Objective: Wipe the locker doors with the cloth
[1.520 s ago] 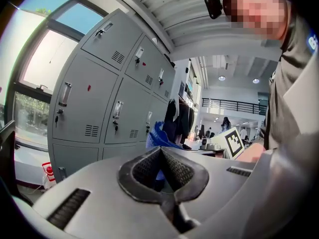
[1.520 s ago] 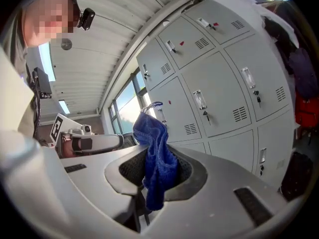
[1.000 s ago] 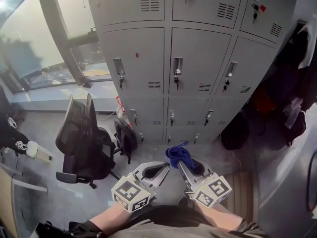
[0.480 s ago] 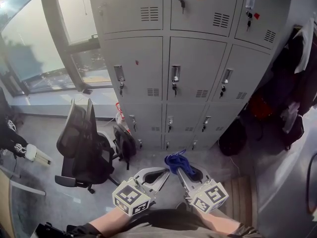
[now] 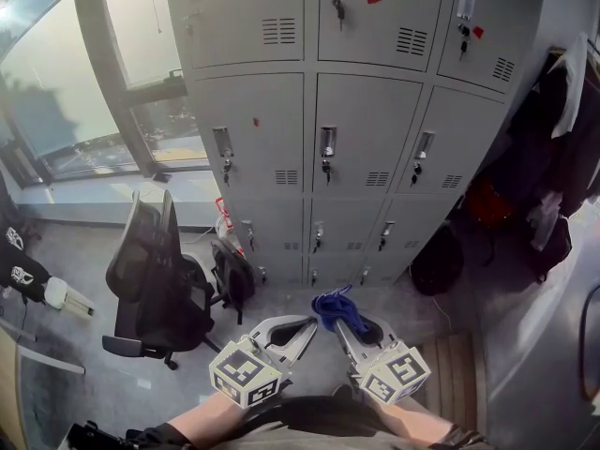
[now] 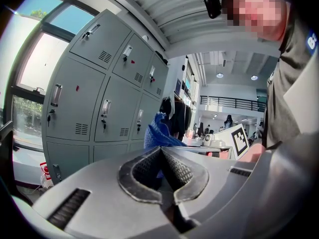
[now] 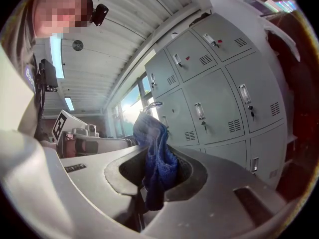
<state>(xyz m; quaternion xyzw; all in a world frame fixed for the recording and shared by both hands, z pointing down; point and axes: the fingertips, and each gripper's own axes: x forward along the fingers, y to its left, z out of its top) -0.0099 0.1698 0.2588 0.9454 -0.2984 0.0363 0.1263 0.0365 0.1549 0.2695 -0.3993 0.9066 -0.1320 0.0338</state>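
Note:
A bank of grey locker doors [image 5: 361, 139] with handles and keys stands ahead, several rows high. Low in the head view, close to the person's body, my right gripper [image 5: 338, 316] is shut on a crumpled blue cloth [image 5: 328, 305] that sticks up past its tips. In the right gripper view the cloth [image 7: 158, 158] hangs between the jaws of the right gripper [image 7: 154, 156], with the lockers [image 7: 219, 93] beyond. My left gripper [image 5: 311, 322] sits just to the left, jaws shut with nothing between them. In its own view the left gripper [image 6: 160, 149] has the cloth [image 6: 157, 131] just behind its tips.
A black office chair [image 5: 155, 270] and a black backpack [image 5: 234, 265] stand on the floor left of the lockers, below a large window [image 5: 56, 92]. Dark coats and bags [image 5: 553, 157] hang at the right, with a black bag [image 5: 436, 256] at the lockers' foot.
The head view has tilted slightly, so the lockers sit a little lower and further left. Both grippers stay side by side, the right one still holding the cloth.

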